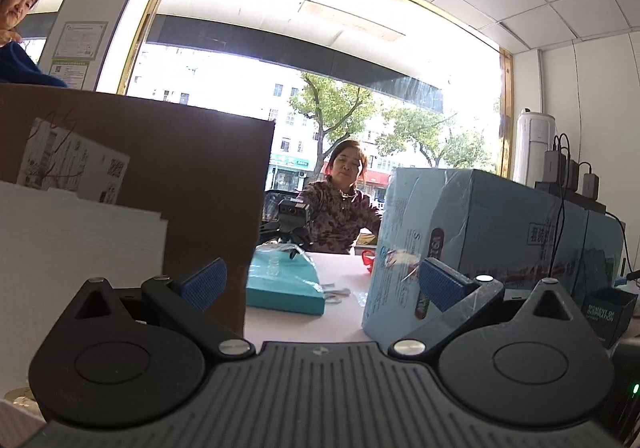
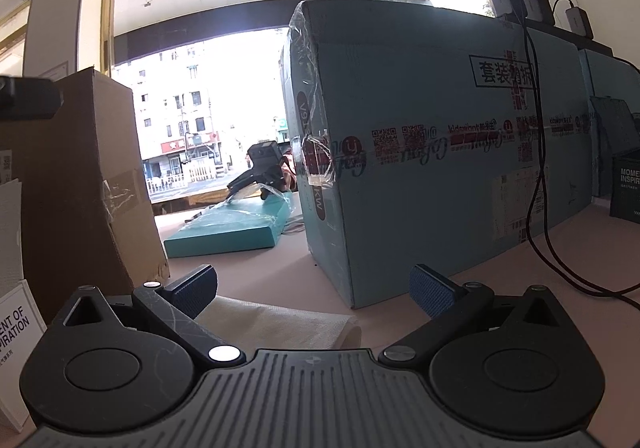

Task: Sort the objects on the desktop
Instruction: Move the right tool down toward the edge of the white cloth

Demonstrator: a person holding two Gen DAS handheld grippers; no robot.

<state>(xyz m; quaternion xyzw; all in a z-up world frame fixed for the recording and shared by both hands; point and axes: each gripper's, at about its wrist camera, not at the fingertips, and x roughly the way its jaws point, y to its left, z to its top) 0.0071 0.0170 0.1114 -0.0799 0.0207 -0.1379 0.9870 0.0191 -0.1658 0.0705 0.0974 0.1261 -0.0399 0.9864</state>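
Left gripper [image 1: 322,282]: jaws spread wide, nothing between the blue pads [image 1: 204,284]. Right gripper [image 2: 314,290]: same, released and empty.

Nearest sortable item: beige cloth-like pad [image 2: 276,324], lower centre of the right wrist view, lying flat on the pink desk [image 2: 500,288] just under and ahead of the right jaws. Looks soft and light, will likely drape; I'd pinch it at the near right edge rather than mid-sheet.

Further out, centre frame in both views: flat teal box [image 2: 232,232] in loose clear wrap, lying on the desk between the brown carton [image 2: 80,184] at left and the big light-blue carton [image 2: 440,152] at right. Probably light and stiff, but the film looks slippery; grip across a short edge, not on the loose wrap. Another black gripper [image 2: 264,168] sits at its far end, contact unclear.

View differences:
- Left wrist only: seated person [image 1: 344,204] beyond the desk, second person [image 1: 16,16] upper left, small red item [image 1: 368,260] beside the blue carton (can't identify), something pale beside the teal box.
- Right wrist only: the beige pad, black cables [image 2: 536,168] hanging down the blue carton, white card [image 2: 18,332] lower left.
- Dark pen holder [image 1: 610,312] at the right edge of both.
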